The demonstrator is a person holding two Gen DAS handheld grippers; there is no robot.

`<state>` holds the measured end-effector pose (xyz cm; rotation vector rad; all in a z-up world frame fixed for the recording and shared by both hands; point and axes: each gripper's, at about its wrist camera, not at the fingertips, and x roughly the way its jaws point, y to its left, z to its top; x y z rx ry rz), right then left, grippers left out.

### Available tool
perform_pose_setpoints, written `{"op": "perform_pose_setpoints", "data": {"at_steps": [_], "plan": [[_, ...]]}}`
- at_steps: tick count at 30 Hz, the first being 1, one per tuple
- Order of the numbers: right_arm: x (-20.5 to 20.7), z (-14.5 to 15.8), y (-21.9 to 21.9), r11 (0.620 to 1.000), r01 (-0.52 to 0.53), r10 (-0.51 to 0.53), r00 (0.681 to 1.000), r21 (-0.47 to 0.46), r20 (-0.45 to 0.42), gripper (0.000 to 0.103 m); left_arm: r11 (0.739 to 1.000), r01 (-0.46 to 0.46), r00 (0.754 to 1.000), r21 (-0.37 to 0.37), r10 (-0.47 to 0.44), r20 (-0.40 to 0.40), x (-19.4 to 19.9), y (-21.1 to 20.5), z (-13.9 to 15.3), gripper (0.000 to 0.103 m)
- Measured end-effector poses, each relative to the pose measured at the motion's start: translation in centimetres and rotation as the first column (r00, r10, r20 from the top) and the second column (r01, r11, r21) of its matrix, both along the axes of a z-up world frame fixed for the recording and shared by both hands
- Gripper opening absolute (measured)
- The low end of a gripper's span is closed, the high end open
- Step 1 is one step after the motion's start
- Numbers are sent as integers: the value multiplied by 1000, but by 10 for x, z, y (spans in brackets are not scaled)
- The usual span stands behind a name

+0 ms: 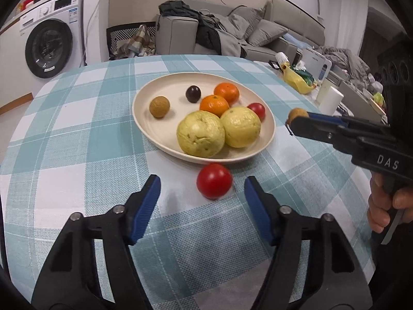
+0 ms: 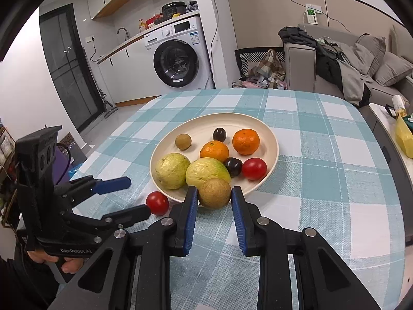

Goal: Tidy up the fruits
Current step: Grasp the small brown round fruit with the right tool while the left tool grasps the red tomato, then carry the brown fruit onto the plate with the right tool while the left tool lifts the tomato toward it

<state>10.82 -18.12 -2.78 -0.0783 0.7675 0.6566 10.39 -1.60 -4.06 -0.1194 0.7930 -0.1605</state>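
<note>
A cream plate [image 1: 169,131] [image 2: 196,126] on the checked tablecloth holds two yellow-green guavas [image 1: 200,134], two oranges [image 1: 214,105], a small brown fruit [image 1: 159,106], dark plums [image 2: 219,134] and a red tomato [image 2: 254,168]. Another red tomato [image 1: 214,180] [image 2: 157,202] lies on the cloth just in front of the plate. My left gripper [image 1: 201,180] [image 2: 139,195] is open, its blue pads either side of this tomato and not touching it. My right gripper [image 2: 213,190] [image 1: 296,118] is shut on a brown round fruit [image 2: 214,193] [image 1: 298,115], held above the plate's near rim.
The table's right edge borders a side surface with a yellow bag [image 1: 296,77] and a white cup [image 1: 330,99]. A washing machine [image 2: 178,56] and a sofa with clothes [image 2: 335,59] stand beyond the far edge. A hand [image 1: 387,211] holds the right gripper.
</note>
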Motion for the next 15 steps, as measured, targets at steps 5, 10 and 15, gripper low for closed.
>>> {"op": "perform_pose_setpoints", "data": {"at_steps": [5,10,15], "plan": [[-1,-2,1,1000,-2,2,1000,-5,-1,28,999,35,999,14,-35,-19,6,-11,-3,53],[-2,-2,2,1000,-1,1,1000,-8,0,28,999,41,998,-7,-41,-43,12,-11,-6,44],[-4,-3,3,1000,-4,4,1000,-11,7,28,998,29,997,-55,-33,-74,20,-6,-12,37]]}}
